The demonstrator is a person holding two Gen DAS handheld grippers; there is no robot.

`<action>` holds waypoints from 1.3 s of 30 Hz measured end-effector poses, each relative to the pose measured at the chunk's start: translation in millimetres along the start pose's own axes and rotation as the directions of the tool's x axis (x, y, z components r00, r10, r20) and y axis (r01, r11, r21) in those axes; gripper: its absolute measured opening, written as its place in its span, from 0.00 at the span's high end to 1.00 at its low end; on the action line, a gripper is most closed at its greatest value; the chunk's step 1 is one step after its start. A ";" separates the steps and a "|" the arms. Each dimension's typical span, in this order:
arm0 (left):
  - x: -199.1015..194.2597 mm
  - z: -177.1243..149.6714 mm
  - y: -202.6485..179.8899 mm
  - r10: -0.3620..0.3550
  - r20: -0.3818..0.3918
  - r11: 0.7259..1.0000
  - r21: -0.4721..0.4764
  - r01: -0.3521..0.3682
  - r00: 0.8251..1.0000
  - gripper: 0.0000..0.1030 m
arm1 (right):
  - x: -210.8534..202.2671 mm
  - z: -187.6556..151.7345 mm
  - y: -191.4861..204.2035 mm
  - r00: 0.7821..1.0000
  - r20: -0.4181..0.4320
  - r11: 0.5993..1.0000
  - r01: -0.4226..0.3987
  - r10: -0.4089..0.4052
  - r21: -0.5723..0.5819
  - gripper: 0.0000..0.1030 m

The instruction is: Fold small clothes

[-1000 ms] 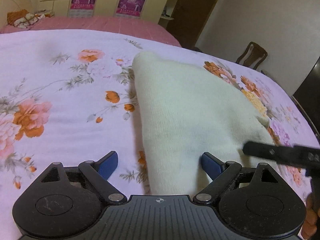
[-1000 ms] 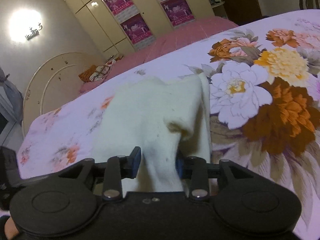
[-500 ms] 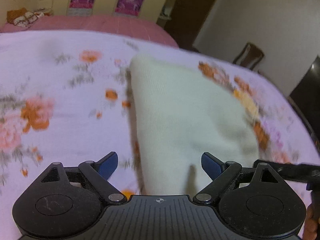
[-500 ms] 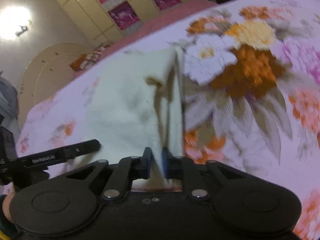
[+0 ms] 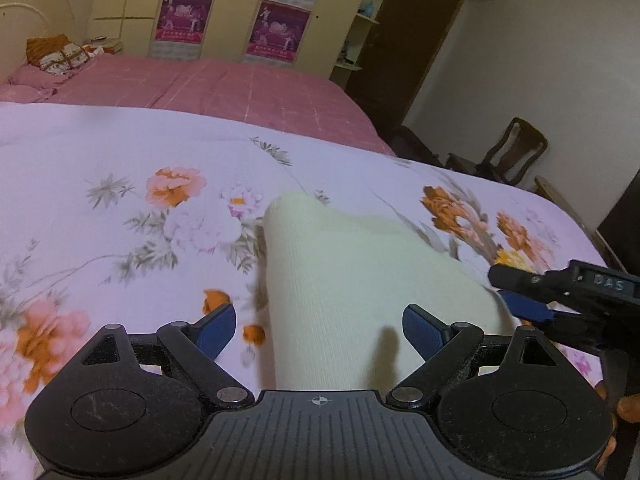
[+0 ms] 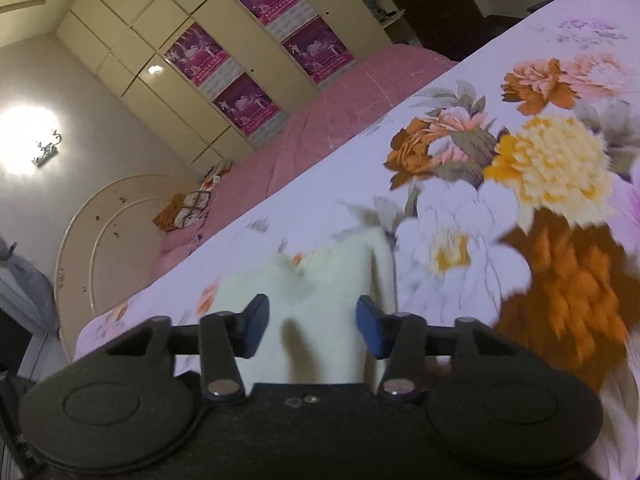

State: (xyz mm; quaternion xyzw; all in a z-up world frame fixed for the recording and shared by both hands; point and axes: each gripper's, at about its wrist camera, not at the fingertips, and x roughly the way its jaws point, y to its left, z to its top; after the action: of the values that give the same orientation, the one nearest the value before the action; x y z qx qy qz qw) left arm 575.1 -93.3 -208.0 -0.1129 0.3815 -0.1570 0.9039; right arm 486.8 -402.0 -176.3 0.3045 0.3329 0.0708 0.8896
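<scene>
1. Cream garment (image 5: 360,280) lying folded on the floral bedspread (image 5: 120,200), long and narrow, far end rounded near a pale flower print.
2. Left gripper (image 5: 318,328) hovering low over the garment's near end, jaws wide; blue pads (image 5: 218,326) clear of the cloth on both sides, nothing gripped.
3. Right gripper (image 6: 312,326) over the same garment (image 6: 320,300), jaws at a middling gap and just been opening; cloth showing between the pads (image 6: 370,326) but not pinched, released.
4. In the left view, right gripper (image 5: 520,300) coming in from the right edge, one blue pad just beside the garment's right border; contact impossible to tell.
5. Garment's far corner in the right view slightly raised, blurred.
6. Beyond the bedspread: pink bed (image 5: 200,84), wardrobe (image 5: 240,12) with purple posters, wooden chair (image 5: 512,152) by the wall.
7. Fingertips (image 5: 628,408) visible at the lower right edge of the left view.
</scene>
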 end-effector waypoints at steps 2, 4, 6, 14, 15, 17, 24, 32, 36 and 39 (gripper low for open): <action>12.1 2.1 2.3 0.009 -0.013 1.000 -0.015 -0.009 1.000 0.13 | 17.7 5.3 -6.6 0.999 -0.034 1.000 0.000 0.000 0.011 0.63; 22.2 2.0 5.9 0.010 -0.028 0.999 -0.035 -0.011 1.000 0.13 | 28.3 6.2 -8.2 0.998 -0.059 1.000 -0.023 0.023 0.008 0.77; 29.9 0.1 9.5 0.010 -0.042 0.999 -0.053 -0.012 0.999 0.13 | 33.7 3.7 -2.0 0.995 -0.092 0.998 -0.053 0.049 -0.033 0.85; 37.1 -5.6 10.2 0.007 -0.027 0.999 -0.045 -0.009 1.000 0.11 | 16.1 -22.3 53.2 0.975 0.181 0.863 0.197 -0.126 -0.465 0.93; 38.4 -6.8 10.6 0.013 -0.027 0.999 -0.043 -0.014 1.000 0.08 | 21.4 -27.2 52.1 0.970 0.183 0.842 0.231 -0.160 -0.488 0.93; 38.2 -6.9 10.5 0.011 -0.029 0.999 -0.041 -0.012 1.000 0.07 | 38.9 -30.6 37.9 0.970 0.098 0.846 0.241 -0.221 -0.476 0.93; 37.1 8.4 12.3 0.018 -0.004 0.997 -0.073 -0.019 1.000 0.07 | 16.2 -14.8 45.7 0.970 0.158 0.883 0.233 -0.183 -0.408 0.80; 72.5 24.1 9.0 0.084 -0.036 0.995 -0.055 -0.086 0.996 0.07 | 59.1 -16.7 66.1 0.977 0.072 0.836 0.208 -0.199 -0.508 0.81; 71.9 25.9 11.0 0.084 -0.046 0.995 -0.056 -0.086 0.995 0.07 | 69.2 -25.8 51.3 0.940 0.123 0.765 0.331 -0.318 -0.553 0.83; 63.2 25.8 10.4 0.087 -0.025 0.993 -0.083 -0.089 0.996 0.07 | 61.3 -17.1 52.3 0.945 0.093 0.798 0.315 -0.313 -0.513 0.84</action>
State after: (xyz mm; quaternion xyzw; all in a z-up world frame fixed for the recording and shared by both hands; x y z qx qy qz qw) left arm 637.6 -104.8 -235.2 -0.1323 0.4018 -0.1020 0.9004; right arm 527.0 -331.2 -189.3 -0.0073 0.3453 0.0094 0.9384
